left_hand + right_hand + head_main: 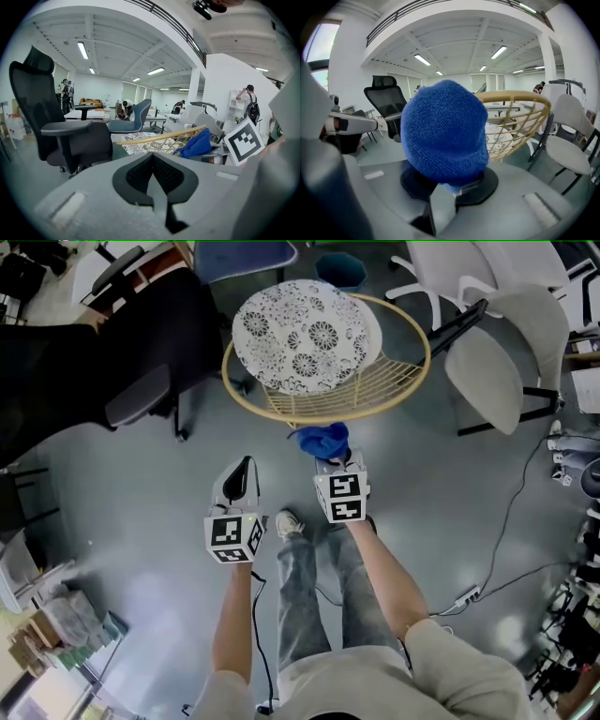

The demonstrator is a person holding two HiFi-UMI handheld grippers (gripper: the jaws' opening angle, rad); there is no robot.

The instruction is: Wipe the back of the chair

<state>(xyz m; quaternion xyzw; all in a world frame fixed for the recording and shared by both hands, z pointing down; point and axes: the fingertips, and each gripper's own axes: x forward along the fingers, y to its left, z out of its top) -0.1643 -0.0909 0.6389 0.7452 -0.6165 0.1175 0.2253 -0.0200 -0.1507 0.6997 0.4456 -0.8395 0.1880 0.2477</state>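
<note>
A round rattan chair (403,381) with a white patterned cushion (305,334) stands just ahead of me. My right gripper (334,454) is shut on a blue cloth (322,440), held at the near, lower edge of the chair's rim. In the right gripper view the blue cloth (445,131) bulges over the right gripper (451,186), with the rattan rim (520,96) close behind it. My left gripper (246,472) hangs to the left, apart from the chair. The left gripper (153,164) is shut with nothing in it, facing the rim (159,137) and the cloth (197,144).
A black office chair (141,352) stands at the left, and white chairs (506,362) at the right. A blue chair (248,257) is behind the rattan one. A cable (511,512) and a power strip (466,596) lie on the grey floor at the right. My shoe (289,523) is below the grippers.
</note>
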